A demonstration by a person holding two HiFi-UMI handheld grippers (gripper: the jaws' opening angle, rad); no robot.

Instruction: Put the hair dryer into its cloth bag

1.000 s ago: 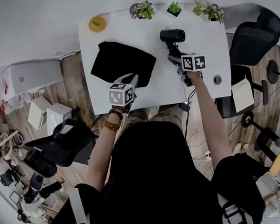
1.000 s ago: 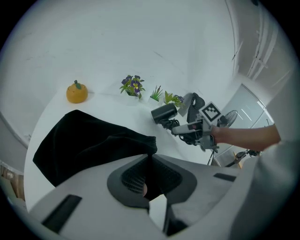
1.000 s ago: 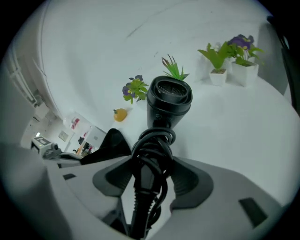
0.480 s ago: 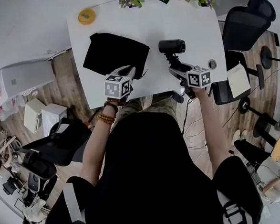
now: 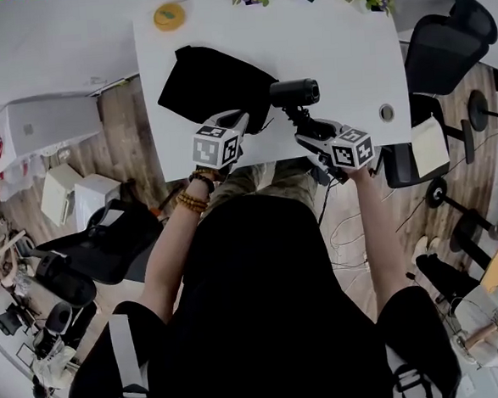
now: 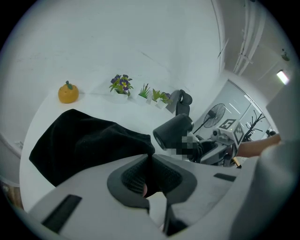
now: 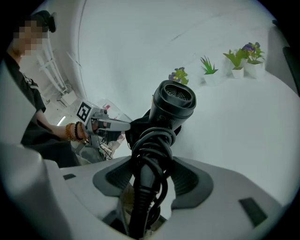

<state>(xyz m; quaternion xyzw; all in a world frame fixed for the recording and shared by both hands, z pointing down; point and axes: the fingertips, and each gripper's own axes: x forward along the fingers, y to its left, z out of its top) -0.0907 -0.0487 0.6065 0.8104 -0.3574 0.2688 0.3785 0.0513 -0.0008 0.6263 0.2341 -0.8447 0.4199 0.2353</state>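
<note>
The left gripper point(image 6: 150, 161) was clenched on the near right edge of the black cloth bag point(image 5: 211, 86), which lay on the white table point(image 5: 341, 51). The right gripper point(image 7: 152, 176) grasped the hair dryer point(image 5: 293, 92) by its cord-wrapped handle, just right of the bag.

A white rectangular counter point(image 5: 340, 43) stands on a brown wooden plank floor point(image 5: 127, 151) by a pale wall point(image 6: 140, 37). A black office chair point(image 5: 443, 48) sits right, white boxes point(image 5: 75, 197) left.
</note>
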